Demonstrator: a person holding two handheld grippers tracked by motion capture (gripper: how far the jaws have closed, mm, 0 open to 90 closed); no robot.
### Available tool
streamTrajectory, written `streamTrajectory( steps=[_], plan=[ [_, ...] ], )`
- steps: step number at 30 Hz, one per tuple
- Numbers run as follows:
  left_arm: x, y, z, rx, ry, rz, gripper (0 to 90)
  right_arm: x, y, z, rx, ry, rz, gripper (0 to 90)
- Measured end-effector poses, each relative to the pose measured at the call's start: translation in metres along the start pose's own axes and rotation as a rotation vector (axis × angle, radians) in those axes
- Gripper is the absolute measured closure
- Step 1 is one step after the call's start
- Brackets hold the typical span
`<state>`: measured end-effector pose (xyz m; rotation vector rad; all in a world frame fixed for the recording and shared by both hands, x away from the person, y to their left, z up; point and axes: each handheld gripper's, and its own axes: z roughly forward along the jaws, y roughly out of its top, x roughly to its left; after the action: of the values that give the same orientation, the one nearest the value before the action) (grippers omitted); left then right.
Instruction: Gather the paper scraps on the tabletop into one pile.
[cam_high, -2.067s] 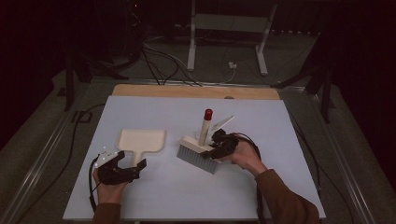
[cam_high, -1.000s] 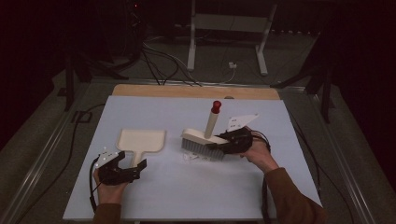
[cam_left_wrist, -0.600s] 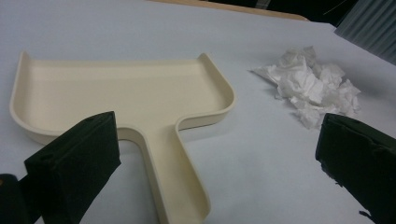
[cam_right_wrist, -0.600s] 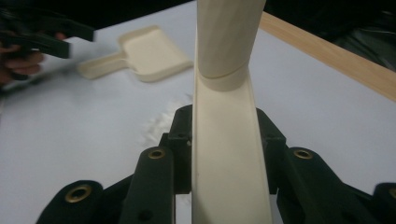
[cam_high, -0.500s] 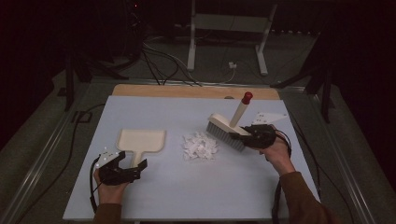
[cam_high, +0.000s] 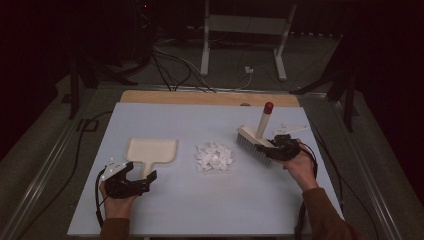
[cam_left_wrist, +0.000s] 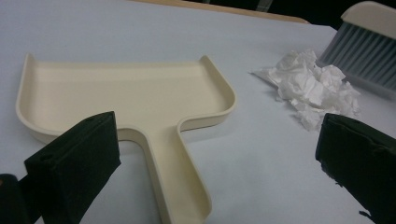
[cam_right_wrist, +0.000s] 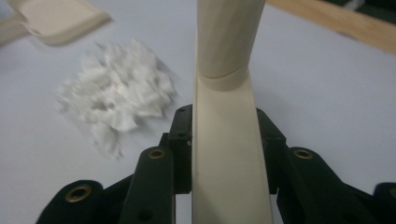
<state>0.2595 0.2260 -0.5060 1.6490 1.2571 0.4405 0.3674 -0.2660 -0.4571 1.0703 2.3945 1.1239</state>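
Note:
A cream dustpan (cam_high: 151, 151) (cam_left_wrist: 126, 100) lies flat on the pale blue table, its handle pointing toward the person. My left gripper (cam_high: 134, 179) (cam_left_wrist: 215, 163) rests open at the handle's end, one jaw on each side of it without touching. A heap of white paper scraps (cam_high: 214, 156) (cam_left_wrist: 310, 88) (cam_right_wrist: 116, 95) sits mid-table. My right gripper (cam_high: 272, 148) (cam_right_wrist: 226, 135) is shut on the cream brush (cam_high: 252, 140) (cam_right_wrist: 227, 121), holding it right of the scraps; its grey bristles (cam_left_wrist: 366, 49) face the heap and its red-tipped handle points up and away.
The pale blue table top (cam_high: 210, 210) has a wooden strip (cam_high: 210, 98) along its far edge. Cables trail from both grippers. A metal stand (cam_high: 240, 30) and floor cables lie beyond the table.
The right gripper has carried the brush from over the scraps to the right, uncovering the heap. The left gripper and dustpan have stayed put.

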Motion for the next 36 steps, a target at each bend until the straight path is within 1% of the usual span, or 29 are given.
streamTrajectory(
  steps=[2, 5, 7, 9, 11, 15, 17, 20, 21, 23, 26, 30, 32, 33, 34, 36],
  plan=[
    [0.000, 0.000, 0.000, 0.001, 0.000, 0.000, 0.6, -0.001, -0.003, 0.001, 0.019, -0.014, -0.001, 67.8],
    [0.000, 0.000, 0.000, 0.001, 0.000, 0.001, 0.6, -0.002, -0.006, 0.003, 0.036, -0.019, 0.008, 67.7],
    [0.000, 0.000, 0.000, 0.002, 0.000, 0.000, 0.6, -0.003, -0.009, 0.004, 0.028, -0.020, 0.024, 67.7],
    [0.000, -0.001, 0.000, 0.004, 0.000, 0.000, 0.6, -0.004, -0.011, 0.005, 0.039, -0.014, 0.051, 67.4],
    [-0.001, -0.001, 0.000, 0.006, 0.001, 0.002, 0.6, -0.005, -0.011, 0.005, 0.046, -0.008, 0.062, 67.0],
    [-0.001, -0.001, 0.001, 0.007, 0.001, 0.003, 0.6, -0.004, -0.006, 0.007, 0.044, -0.030, 0.045, 64.0],
    [-0.001, -0.001, 0.001, 0.006, 0.002, 0.001, 0.6, -0.003, -0.002, 0.007, 0.033, -0.034, 0.054, 62.1],
    [-0.001, -0.001, 0.001, 0.007, 0.001, 0.000, 0.6, -0.002, 0.003, 0.010, 0.033, -0.034, 0.056, 59.4],
    [-0.001, -0.001, 0.001, 0.007, 0.001, 0.000, 0.6, -0.002, 0.004, 0.011, 0.030, -0.028, 0.061, 58.8],
    [0.000, -0.001, 0.001, 0.008, 0.002, 0.000, 0.6, -0.002, 0.007, 0.013, 0.033, -0.031, 0.073, 58.8],
    [0.000, -0.001, 0.001, 0.006, 0.002, -0.002, 0.6, -0.001, 0.010, 0.015, 0.035, -0.031, 0.071, 58.7],
    [0.000, -0.001, 0.001, 0.008, 0.003, 0.000, 0.6, -0.001, 0.015, 0.016, 0.057, -0.040, 0.073, 58.8],
    [0.000, -0.001, 0.001, 0.009, 0.004, 0.000, 0.6, -0.001, 0.017, 0.016, 0.058, -0.043, 0.074, 59.3],
    [0.000, -0.001, 0.001, 0.009, 0.003, 0.000, 0.6, 0.000, 0.018, 0.017, 0.069, -0.048, 0.072, 59.6],
    [0.000, -0.001, 0.001, 0.009, 0.004, 0.001, 0.6, 0.000, 0.019, 0.017, 0.077, -0.049, 0.072, 60.0],
    [0.000, 0.000, 0.001, 0.009, 0.007, 0.000, 0.6, 0.000, 0.020, 0.019, 0.095, -0.055, 0.071, 64.1]
  ],
)
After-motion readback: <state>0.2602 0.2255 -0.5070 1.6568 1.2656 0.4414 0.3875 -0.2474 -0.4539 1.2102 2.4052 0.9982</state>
